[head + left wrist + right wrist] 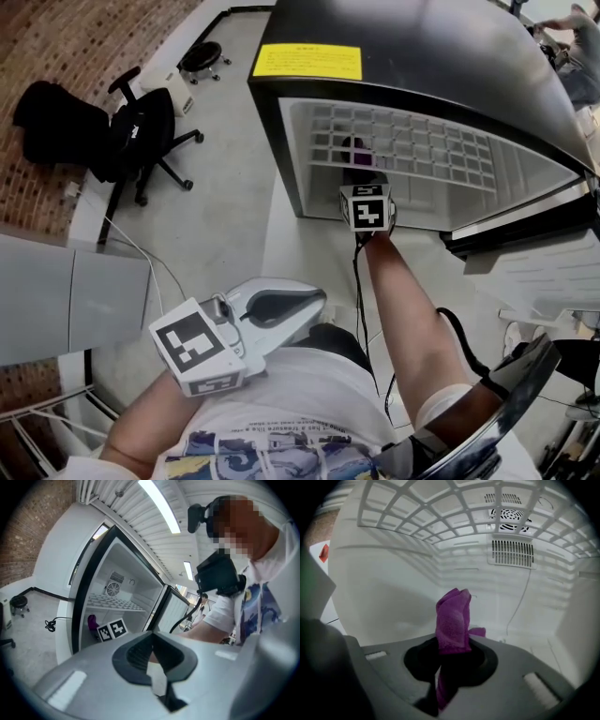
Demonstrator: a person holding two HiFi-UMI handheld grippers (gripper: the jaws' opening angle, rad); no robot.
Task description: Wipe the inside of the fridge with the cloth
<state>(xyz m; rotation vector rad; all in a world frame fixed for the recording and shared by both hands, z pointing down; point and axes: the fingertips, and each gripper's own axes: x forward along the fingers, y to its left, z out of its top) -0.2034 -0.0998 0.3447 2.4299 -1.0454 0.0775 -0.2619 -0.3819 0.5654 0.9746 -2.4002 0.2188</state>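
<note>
Lengthwise, cloth juts forward into fridge, pinched by right gripper, left gripper closed.

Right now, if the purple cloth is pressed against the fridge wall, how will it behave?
The purple cloth is probably soft and floppy: it sits bunched and folded in the shut right claw. Its fuzzy surface suggests it is light and not slippery. Against the fridge wall it should flatten, not resist.

Purple cloth, seemingly white fridge interior
</note>
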